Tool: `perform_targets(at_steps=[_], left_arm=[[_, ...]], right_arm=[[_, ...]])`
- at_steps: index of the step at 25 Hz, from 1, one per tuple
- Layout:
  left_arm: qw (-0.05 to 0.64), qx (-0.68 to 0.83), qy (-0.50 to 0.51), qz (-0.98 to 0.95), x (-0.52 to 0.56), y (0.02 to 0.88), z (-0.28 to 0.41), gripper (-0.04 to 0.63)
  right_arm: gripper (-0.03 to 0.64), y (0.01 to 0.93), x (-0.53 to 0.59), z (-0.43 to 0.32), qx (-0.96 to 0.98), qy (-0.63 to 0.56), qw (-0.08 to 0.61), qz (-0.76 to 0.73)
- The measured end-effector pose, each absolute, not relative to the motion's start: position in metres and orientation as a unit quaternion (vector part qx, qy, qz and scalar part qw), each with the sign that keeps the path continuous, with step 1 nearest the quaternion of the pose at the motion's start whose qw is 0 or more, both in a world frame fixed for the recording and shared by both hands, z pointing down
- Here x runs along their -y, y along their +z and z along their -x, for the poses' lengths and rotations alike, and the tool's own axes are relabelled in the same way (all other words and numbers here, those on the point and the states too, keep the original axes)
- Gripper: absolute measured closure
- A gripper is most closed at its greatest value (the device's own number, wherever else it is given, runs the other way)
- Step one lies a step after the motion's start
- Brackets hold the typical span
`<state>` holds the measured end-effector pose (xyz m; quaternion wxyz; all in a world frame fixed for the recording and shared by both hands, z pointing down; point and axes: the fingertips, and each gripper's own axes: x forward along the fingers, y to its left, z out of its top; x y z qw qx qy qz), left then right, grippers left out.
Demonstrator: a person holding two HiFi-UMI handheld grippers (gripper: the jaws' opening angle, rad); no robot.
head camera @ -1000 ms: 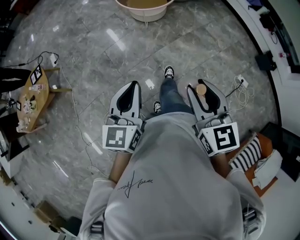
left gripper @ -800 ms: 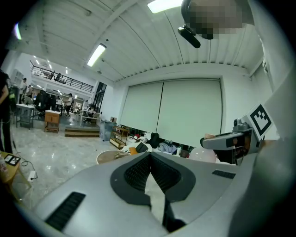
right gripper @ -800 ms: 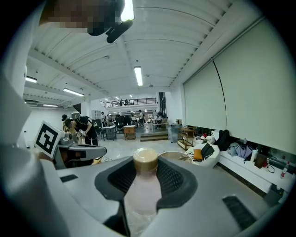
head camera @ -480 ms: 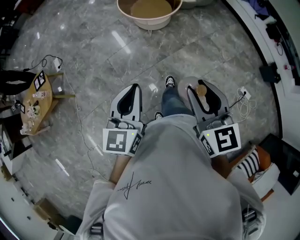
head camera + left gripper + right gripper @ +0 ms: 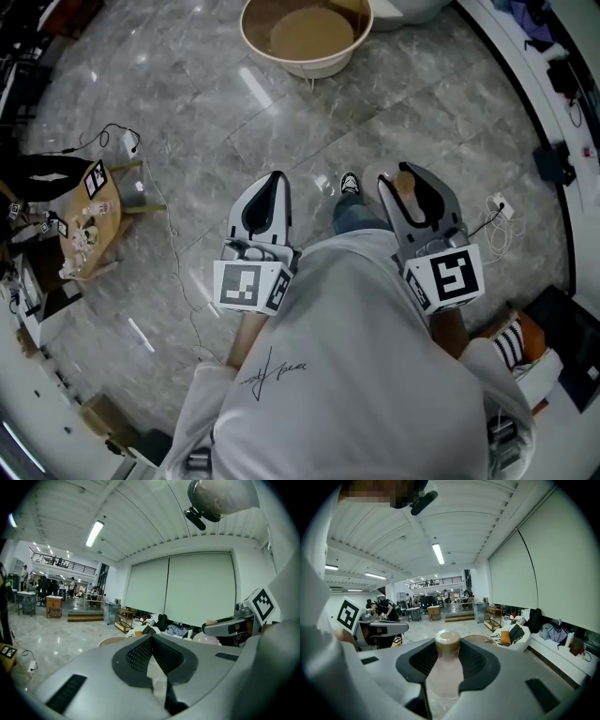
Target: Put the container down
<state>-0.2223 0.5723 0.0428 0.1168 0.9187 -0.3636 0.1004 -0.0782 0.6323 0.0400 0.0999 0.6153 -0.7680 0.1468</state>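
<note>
The container (image 5: pixel 446 645), gripped in the right tongs (image 5: pixel 404 174), has been carried nearer the beige basin (image 5: pixel 302 56), which is now seen more fully in the head view.

The right hand-held gripper (image 5: pixel 409 186) is grey with black pads (image 5: pixel 479 660), and its cube (image 5: pixel 448 277) is white with black squares. The left hand-held gripper (image 5: pixel 271 186) has the same colours. The container (image 5: pixel 446 667) is pale pink with a tan cap. The floor (image 5: pixel 187 122) is grey veined marble, and the basin (image 5: pixel 323 67) is cream.
</note>
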Motion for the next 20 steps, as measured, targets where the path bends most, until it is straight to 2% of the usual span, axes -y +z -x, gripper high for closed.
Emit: perform_targets(at_steps=[20], left_arm=[[0.125, 0.377, 0.116, -0.91, -0.493, 0.054, 0.139, 0.578]], right_arm=[[0.471, 0.072, -0.547, 0.017, 0.801, 0.182, 0.118, -0.558]])
